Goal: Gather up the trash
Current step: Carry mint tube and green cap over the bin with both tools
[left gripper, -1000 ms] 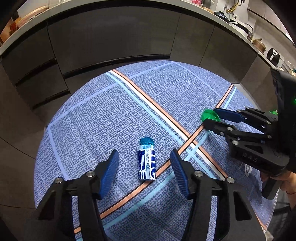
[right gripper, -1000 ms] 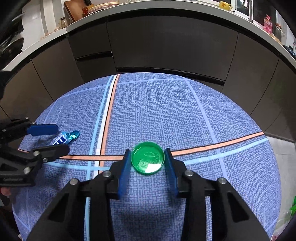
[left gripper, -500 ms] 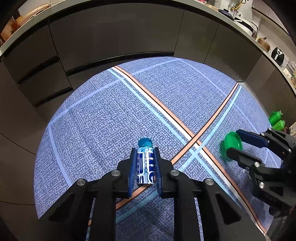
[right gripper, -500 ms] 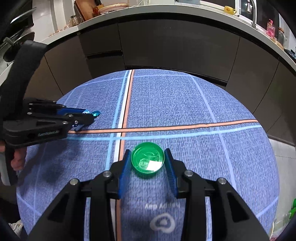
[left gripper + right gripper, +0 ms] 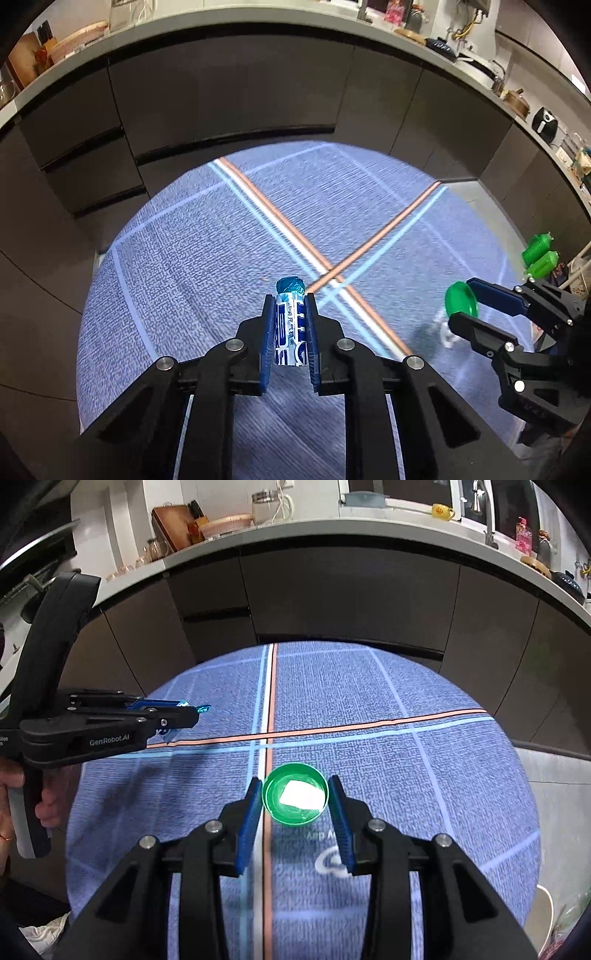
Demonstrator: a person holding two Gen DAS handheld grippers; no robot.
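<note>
My left gripper (image 5: 290, 325) is shut on a small blue-and-white candy roll (image 5: 290, 334) with a teal foil end, held above the blue patterned tablecloth (image 5: 184, 258). In the right wrist view that left gripper (image 5: 184, 714) hangs at the left, the foil tip of the candy roll (image 5: 203, 709) poking out. My right gripper (image 5: 295, 801) is shut on a round green lid (image 5: 295, 794), its hollow side facing the camera. The left wrist view shows the right gripper (image 5: 461, 301) at the right, with the green lid (image 5: 461, 299) edge-on between its blue pads.
The round table's cloth carries crossing orange, white and light-blue stripes (image 5: 269, 734). Dark cabinets (image 5: 240, 96) curve behind it under a cluttered counter (image 5: 229, 526). Two green ribbed bottles (image 5: 540, 254) stand off the table at the right. A hand (image 5: 11, 782) grips the left handle.
My left gripper closed on the candy roll and lifted it off the cloth. The right gripper, still holding the green lid, rose and drew back toward the right.
</note>
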